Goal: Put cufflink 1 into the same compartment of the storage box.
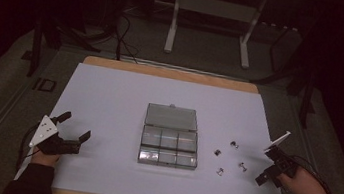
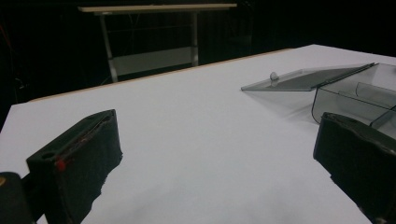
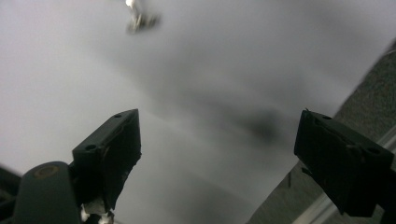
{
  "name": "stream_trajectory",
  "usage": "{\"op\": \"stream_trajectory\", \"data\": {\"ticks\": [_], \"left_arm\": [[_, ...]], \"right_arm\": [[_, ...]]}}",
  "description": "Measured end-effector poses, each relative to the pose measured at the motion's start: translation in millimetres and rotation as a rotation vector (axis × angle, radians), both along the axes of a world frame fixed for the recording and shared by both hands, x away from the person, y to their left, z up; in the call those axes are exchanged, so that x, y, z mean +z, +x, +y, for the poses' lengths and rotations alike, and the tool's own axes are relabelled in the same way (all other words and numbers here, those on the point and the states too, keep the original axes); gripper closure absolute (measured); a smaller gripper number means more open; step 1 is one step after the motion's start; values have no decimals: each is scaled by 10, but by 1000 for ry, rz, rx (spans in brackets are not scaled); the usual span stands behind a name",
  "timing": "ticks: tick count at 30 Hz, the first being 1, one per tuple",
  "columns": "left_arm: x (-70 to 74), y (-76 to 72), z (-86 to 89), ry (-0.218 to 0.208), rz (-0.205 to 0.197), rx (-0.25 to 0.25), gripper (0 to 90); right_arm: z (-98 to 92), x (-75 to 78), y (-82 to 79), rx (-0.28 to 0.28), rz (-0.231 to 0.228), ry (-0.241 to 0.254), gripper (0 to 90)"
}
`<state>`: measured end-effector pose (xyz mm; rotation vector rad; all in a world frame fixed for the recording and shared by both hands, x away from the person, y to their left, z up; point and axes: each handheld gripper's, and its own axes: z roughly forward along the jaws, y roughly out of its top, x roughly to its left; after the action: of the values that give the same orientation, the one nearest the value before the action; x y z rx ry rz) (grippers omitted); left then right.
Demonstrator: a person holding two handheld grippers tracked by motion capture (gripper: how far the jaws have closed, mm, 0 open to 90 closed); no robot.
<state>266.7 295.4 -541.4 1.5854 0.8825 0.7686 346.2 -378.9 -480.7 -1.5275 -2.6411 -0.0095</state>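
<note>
Right gripper (image 1: 271, 173) spread wide, holding nothing — jaws well apart in the right gripper view, white table (image 1: 109, 99) between them. Sitting at the table's right edge, tipped down toward the surface. Nearest of the small metal clips (image 1: 242, 166) just to its left, toward the box; the other three scattered beyond: one (image 1: 220, 172) nearer the front edge, one (image 1: 216, 153) and one (image 1: 234, 144) further back. So coming move probably a short reach leftward and down onto that nearest clip. One clip (image 3: 140, 18) visible at the top of the right gripper view, blurred, ahead of the jaws and off to their left — not yet lined up between them.

Left gripper (image 1: 70, 133) also spread and empty, at the front left, well apart from the clips; compartment box (image 1: 169, 149) with its clear lid (image 1: 171, 117) laid open between it and them. Right hand clearly nearer.

Hard to make out: long axis of each clip — too small and dark from above, smeared in the right gripper view. Compartments look empty, not certain. Box partly cut off behind the jaw in the left gripper view.
</note>
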Motion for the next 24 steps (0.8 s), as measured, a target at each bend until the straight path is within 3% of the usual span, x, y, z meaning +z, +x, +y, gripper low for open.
{"op": "stream_trajectory", "data": {"ticks": [2, 3, 8, 9, 11, 18, 24], "left_arm": [[0, 0, 1, 0, 0, 0, 16], [0, -1, 0, 0, 0, 0, 17], [0, -1, -1, 1, -1, 0, 16], [0, -1, 0, 0, -1, 0, 16], [0, -1, 0, 0, -1, 0, 17], [0, -1, -1, 0, -1, 0, 17], [0, -1, 0, 0, -1, 0, 16]], "right_arm": [[7, -12, -8, 14, 19, 6, 150], [21, -32, -26, 41, 55, 7, 150], [69, -99, -97, 133, 133, -16, 153], [69, -99, -97, 133, 133, -16, 153], [109, -119, -156, 203, 158, -5, 152], [234, -71, -306, 438, 131, 31, 150], [353, -32, -392, 546, 126, 73, 151]]}}
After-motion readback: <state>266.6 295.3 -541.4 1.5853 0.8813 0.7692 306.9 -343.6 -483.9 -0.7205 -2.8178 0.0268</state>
